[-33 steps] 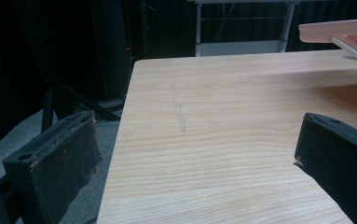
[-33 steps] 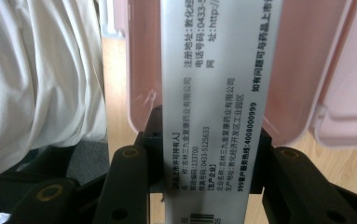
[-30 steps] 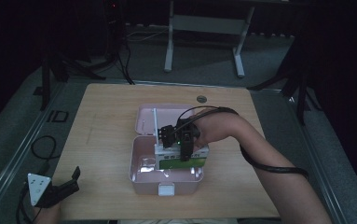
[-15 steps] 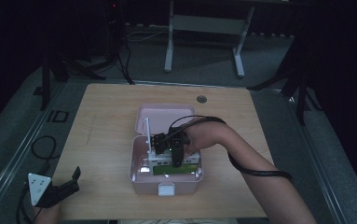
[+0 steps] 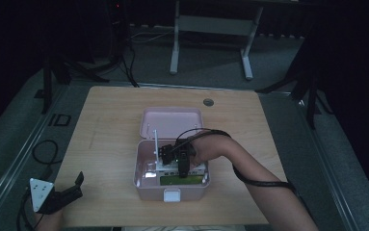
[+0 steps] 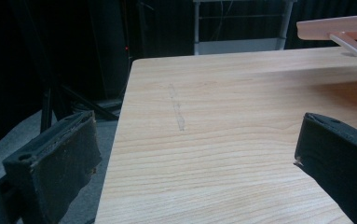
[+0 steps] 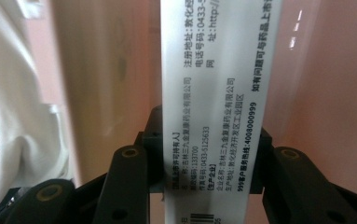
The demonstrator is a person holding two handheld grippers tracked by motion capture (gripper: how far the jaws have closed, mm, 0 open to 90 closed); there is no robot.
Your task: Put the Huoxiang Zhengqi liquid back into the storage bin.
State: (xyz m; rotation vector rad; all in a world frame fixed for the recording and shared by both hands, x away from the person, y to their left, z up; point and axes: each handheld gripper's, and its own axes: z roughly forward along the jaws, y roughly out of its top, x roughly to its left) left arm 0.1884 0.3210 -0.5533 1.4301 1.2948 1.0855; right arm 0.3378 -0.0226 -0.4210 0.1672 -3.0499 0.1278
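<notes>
A pink box [image 5: 138, 180] stands open mid-table, its lid [image 5: 172, 121] tipped back. My right gripper [image 5: 182, 166] reaches down into it, shut on a white printed carton [image 7: 213, 93] that stands on end between the jaws. In the right gripper view the carton fills the gap of the gripper [image 7: 209, 163], with the box's pink wall [image 7: 327, 70] behind. A green item [image 5: 182, 180] lies in the box's front part. My left gripper [image 5: 71, 190] rests at the table's near left corner, open and holding nothing [image 6: 192, 149].
A pale soft item [image 7: 13, 116] lies in the box beside the carton. A thin white upright piece [image 5: 156, 143] rises from the box's left side. A round grommet [image 5: 208, 102] sits near the table's far edge. The lid's edge [image 6: 334, 28] juts in at upper right.
My right gripper has sunk into the pink box with the carton and shifted slightly left. The left gripper has stayed put.
</notes>
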